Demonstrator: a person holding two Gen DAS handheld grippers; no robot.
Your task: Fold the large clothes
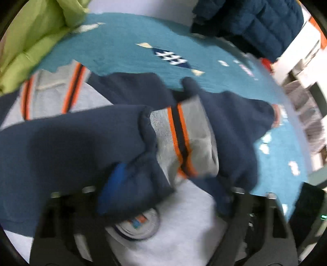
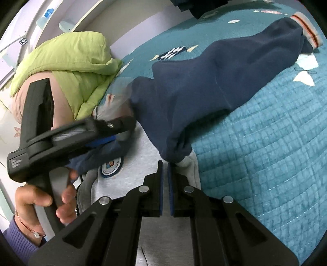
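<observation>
A grey sweatshirt (image 2: pixel 141 147) with navy sleeves, orange-striped cuffs and a round chest badge (image 2: pixel 111 166) lies on a teal bedspread (image 2: pixel 255 155). One navy sleeve (image 2: pixel 224 81) stretches toward the far right. In the left wrist view my left gripper (image 1: pixel 163 184) is shut on the other navy sleeve (image 1: pixel 81 147), whose striped cuff (image 1: pixel 184 143) hangs folded in front. The left gripper also shows in the right wrist view (image 2: pixel 114 133), held over the sweatshirt's chest. My right gripper (image 2: pixel 165 163) has its pads nearly together with a thin gap, tips at the sweatshirt's grey edge; no cloth shows between them.
A lime green puffer jacket (image 2: pixel 67 59) lies at the far left of the bed. A dark blue quilted jacket (image 1: pixel 251 18) lies at the far edge. White furniture (image 1: pixel 302 59) stands beyond the bed on the right. The person's hand (image 2: pixel 40 200) holds the left gripper's handle.
</observation>
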